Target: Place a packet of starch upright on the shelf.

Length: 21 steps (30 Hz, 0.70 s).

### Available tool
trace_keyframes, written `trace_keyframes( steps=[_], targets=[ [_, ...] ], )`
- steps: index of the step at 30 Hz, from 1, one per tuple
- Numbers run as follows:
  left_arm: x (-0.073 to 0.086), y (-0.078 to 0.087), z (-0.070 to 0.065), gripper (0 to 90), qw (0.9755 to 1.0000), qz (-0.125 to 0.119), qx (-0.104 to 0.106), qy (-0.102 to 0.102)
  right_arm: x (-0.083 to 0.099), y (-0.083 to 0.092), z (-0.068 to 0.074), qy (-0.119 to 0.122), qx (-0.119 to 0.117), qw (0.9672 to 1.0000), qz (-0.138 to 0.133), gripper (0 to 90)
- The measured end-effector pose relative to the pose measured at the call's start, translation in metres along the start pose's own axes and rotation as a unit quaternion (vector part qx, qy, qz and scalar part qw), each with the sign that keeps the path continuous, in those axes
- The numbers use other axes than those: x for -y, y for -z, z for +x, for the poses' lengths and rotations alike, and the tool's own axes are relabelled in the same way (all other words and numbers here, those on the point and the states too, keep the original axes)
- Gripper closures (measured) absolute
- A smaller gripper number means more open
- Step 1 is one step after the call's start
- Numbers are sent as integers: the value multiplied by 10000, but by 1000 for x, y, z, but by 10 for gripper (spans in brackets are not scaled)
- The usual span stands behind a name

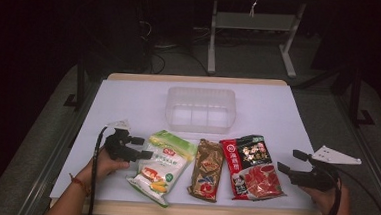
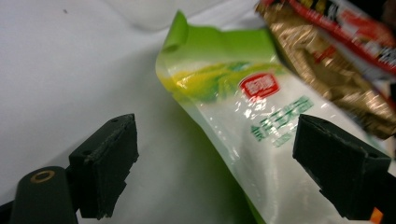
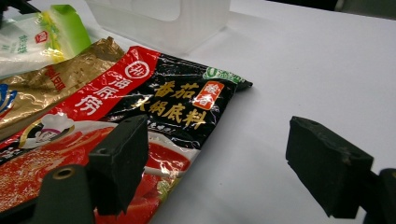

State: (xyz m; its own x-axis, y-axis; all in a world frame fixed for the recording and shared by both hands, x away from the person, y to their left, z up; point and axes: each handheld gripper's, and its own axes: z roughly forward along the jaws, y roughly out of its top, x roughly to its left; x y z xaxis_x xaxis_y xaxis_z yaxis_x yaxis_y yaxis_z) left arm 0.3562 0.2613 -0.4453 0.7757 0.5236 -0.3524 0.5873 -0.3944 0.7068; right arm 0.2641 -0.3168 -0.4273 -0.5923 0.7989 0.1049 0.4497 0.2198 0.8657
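Three packets lie in a row along the near edge of the tabletop (image 1: 278, 118), which is covered in white. The green packet (image 1: 162, 166) is toward the near left corner, tilted, its green top pointing to the far edge. The gold packet (image 1: 207, 169) lies just right of it, about the middle of the near edge, and the red packet (image 1: 252, 166) lies right of that, its black top edge toward the far side. The gold and red packets touch or nearly touch along their long sides; I cannot tell which. A clear bin (image 1: 201, 108) stands upright near the middle of the tabletop, behind the packets and apart from them.

The left gripper (image 1: 143, 148) is at the near left, held just beside the left edge of the green packet. Its jaws stand wide apart and hold nothing; in the left gripper view the green packet (image 2: 243, 121) lies between and beyond them.

The right gripper (image 1: 291, 162) is near the right edge of the tabletop, just right of the red packet. Its jaws are also spread wide and empty; in the right gripper view one jaw overlaps the red packet (image 3: 140, 112), the other is over bare tabletop.
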Motion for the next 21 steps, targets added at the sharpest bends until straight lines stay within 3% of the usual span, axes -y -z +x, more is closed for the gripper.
trace_keyframes(
  steps=[2,3,5,7,10,12,15,16,18,20,21],
  targets=[
    [-3,-6,-3,136,9997,139,148,-140,0,-1,0,32,8,10000,32,207],
    [-6,-13,-6,136,9990,354,177,-214,1,-1,0,25,11,10000,38,207],
    [-8,-18,-7,137,9986,430,158,-264,1,-2,-1,13,10,10000,43,207],
    [-12,-22,-9,150,9980,487,313,-255,2,-2,-1,-31,-14,10000,46,207],
    [-21,-31,-15,155,9954,753,249,-547,1,-2,0,9,-78,10000,0,232],
    [-25,-36,-18,152,9953,810,273,-449,0,-2,2,34,-91,9999,-31,235],
    [-28,-42,-25,154,9940,905,88,-605,0,-3,5,128,-143,9998,39,235],
    [-27,-42,-27,163,9946,860,59,-578,0,-3,6,127,-157,9998,39,236],
    [-26,-41,-28,195,9951,803,161,-559,0,-3,6,127,-165,9998,43,237],
    [-24,-41,-30,535,9951,787,426,-416,0,-3,5,112,-175,9998,51,240],
    [-24,-41,-30,585,9951,787,426,-416,0,-3,5,112,-175,9998,51,240]
  ],
)
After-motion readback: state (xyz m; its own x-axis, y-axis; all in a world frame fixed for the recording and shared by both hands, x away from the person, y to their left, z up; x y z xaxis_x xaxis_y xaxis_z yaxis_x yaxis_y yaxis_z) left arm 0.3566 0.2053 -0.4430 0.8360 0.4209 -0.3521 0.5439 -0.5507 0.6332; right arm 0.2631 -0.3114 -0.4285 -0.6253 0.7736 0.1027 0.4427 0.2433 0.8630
